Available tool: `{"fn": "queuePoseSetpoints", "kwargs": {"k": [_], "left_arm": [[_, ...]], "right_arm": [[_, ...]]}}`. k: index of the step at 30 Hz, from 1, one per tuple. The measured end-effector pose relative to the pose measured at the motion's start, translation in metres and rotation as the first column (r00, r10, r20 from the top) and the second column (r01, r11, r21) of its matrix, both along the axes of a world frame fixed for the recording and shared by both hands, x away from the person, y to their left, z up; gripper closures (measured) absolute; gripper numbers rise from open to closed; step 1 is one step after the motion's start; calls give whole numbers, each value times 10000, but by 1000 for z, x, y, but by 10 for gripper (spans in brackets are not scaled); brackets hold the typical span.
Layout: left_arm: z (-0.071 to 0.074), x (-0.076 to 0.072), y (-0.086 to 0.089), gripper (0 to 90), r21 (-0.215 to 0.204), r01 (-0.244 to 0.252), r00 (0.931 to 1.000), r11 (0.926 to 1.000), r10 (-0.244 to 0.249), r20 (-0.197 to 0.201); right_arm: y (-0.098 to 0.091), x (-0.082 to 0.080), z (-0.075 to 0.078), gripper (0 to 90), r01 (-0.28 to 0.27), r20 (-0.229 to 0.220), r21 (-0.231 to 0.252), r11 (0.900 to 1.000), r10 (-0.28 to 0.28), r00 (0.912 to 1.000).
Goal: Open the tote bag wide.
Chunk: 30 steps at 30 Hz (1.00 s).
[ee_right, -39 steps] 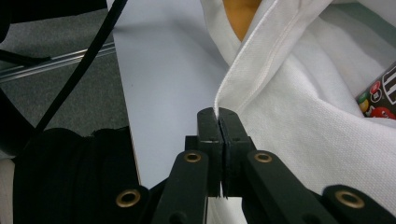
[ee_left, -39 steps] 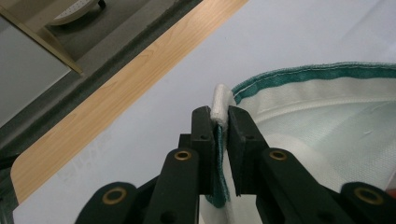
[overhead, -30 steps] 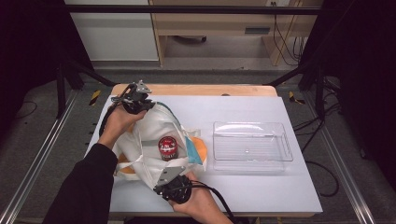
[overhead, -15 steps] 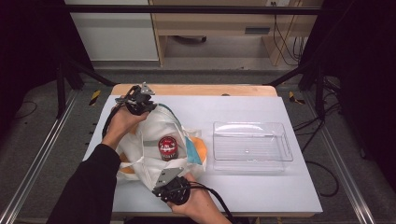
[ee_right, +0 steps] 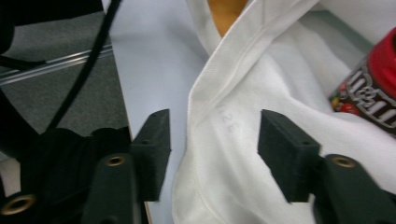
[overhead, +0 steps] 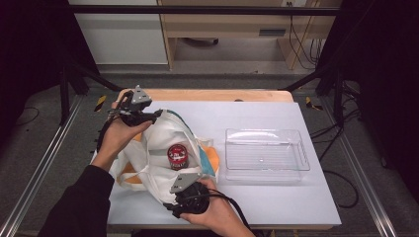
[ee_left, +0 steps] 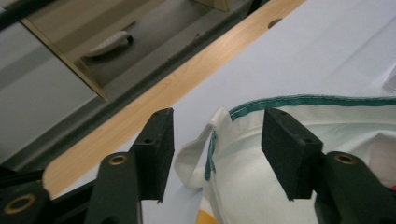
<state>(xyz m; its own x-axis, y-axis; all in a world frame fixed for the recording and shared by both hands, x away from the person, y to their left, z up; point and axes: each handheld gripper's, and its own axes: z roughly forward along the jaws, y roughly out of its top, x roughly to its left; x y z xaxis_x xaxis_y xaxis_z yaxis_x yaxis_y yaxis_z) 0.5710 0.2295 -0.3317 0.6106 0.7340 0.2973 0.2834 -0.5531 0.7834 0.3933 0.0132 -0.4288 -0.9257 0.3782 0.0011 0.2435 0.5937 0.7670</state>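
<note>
With both sets of jaws having just been opening and now spread, nothing's pinched: the left gripper (ee_left: 215, 154) has the green-trimmed rim of the white tote bag (overhead: 158, 148) slack between its jaws at the far-left corner, and the right gripper (ee_right: 212, 158) has the near hem loose between its own. From there the red M&M's can (overhead: 176, 156) sits in the bag's mouth, between the two grippers, looking closer to the right one. The clear plastic bin (overhead: 267, 154) is further right on the surface (overhead: 276, 207), so I'd guess the right hand goes for it.
</note>
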Motion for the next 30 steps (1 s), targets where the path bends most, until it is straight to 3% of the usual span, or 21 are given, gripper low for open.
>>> {"fn": "queuePoseSetpoints", "kwargs": {"k": [3, 4, 5, 7, 8, 9, 12, 13, 15, 16, 19, 22, 25, 26, 28, 30], "left_arm": [[7, -23, 9, 398, -336, 122, 9992, 9994, -110, 377], [7, -23, 9, 388, -336, 122, 9992, 9994, -110, 377], [8, -32, 12, 378, -287, 84, 9987, 9996, -69, 502], [5, -53, 19, 372, -462, 185, 9975, 9988, -152, 693], [5, -53, 19, 371, -462, 185, 9975, 9988, -152, 693], [2, -67, 24, 365, -499, 132, 9968, 9987, -92, 800], [0, -78, 30, 344, -664, 189, 9966, 9976, -135, 810], [-2, -91, 34, 338, -712, 136, 9965, 9974, -77, 828], [-3, -95, 35, 329, -744, 116, 9964, 9972, -53, 846], [-5, -104, 39, 324, -978, 10, 9955, 9952, 83, 948], [-8, -112, 42, 317, -1145, -104, 9951, 9934, 215, 964], [-21, -125, 46, 310, -1395, -224, 9952, 9900, 354, 915], [-27, -129, 47, 310, -1439, -212, 9969, 9894, 318, 721], [-29, -132, 46, 310, -1447, -208, 9975, 9893, 303, 636], [-33, -137, 44, 311, -1525, -252, 9979, 9880, 340, 551], [-35, -142, 42, 311, -1426, -233, 9981, 9895, 312, 531]], "right_arm": [[-4, 0, 7, 325, 209, 311, 15, 9998, -209, 9993], [-4, 0, 7, 325, 209, 311, 15, 9998, -209, 9993], [-6, -1, 13, 300, 303, 527, -150, 9994, -294, 9982], [-8, -2, 17, 280, 266, 497, -187, 9995, -257, 9984], [-9, -3, 19, 277, 279, 545, -165, 9995, -270, 9981], [-11, -4, 22, 270, 320, 559, -113, 9994, -313, 9979], [-14, -5, 27, 256, 386, 606, -49, 9992, -382, 9974], [-17, -5, 32, 238, 496, 700, -101, 9987, -488, 9964], [-19, -5, 36, 234, 546, 762, -183, 9983, -530, 9957], [-24, -4, 42, 264, 664, 824, -223, 9975, -643, 9945], [-28, -3, 46, 295, 736, 985, -254, 9970, -707, 9926], [-35, 2, 56, 347, 1064, 1160, -422, 9934, -1009, 9881], [-39, 6, 61, 401, 1071, 1234, -451, 9932, -1008, 9872], [-42, 12, 68, 442, 1172, 1509, -629, 9911, -1066, 9828], [-43, 15, 71, 457, 1282, 1531, -670, 9895, -1168, 9813], [-46, 30, 83, 504, 1551, 1743, -823, 9845, -1390, 9748]]}}
